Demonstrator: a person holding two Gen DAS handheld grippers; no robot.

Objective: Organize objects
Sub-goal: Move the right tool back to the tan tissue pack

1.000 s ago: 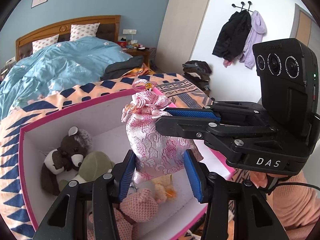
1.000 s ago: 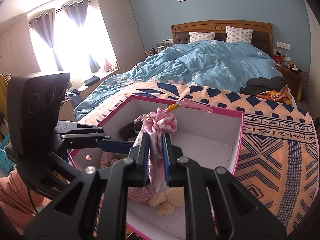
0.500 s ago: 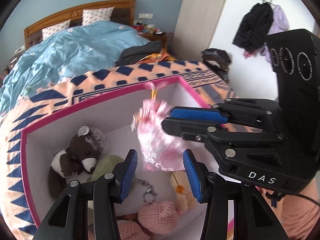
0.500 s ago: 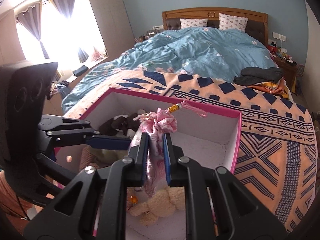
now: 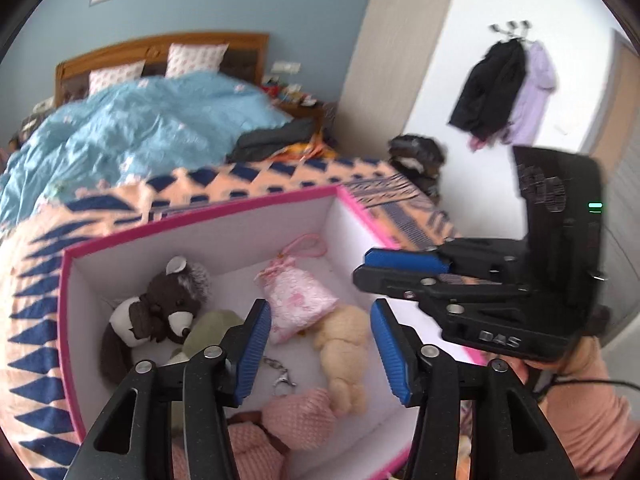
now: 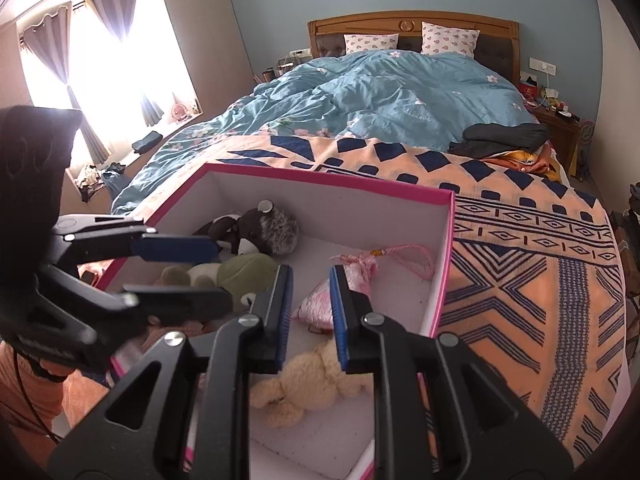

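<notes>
Pouch (image 5: 298,302), the pink silky one, is seen lying on the white floor of the pink-edged box (image 5: 208,212), near its far corner. It is not held by anything. Its string loop (image 5: 308,242) is spread out toward the far wall.

Nearest in each view are the blue pads. The left gripper (image 5: 318,350) is held above the box with its jaws opening, and nothing is between them. The right gripper (image 6: 310,316) is also opening, by only a narrow gap, and nothing is pinched there; the pouch is seen lower down, past the pads.

A little farther in, a cream plush toy (image 5: 344,356) is touching the pouch's near edge. A brown plush animal (image 5: 160,312) and a green soft toy (image 5: 208,328) are well to the side. A pink knitted toy (image 5: 298,418) and a metal clip (image 5: 280,378) are at the near end.

The pouch looks light, soft and floppy, and its cloth is likely slippery. If it must be moved, the tied neck is probably best pinched, since the cloth is bunched there. The string could slip out.

Beyond the box, a patterned blanket (image 6: 520,280) and a blue quilt (image 6: 380,96) can be seen.
</notes>
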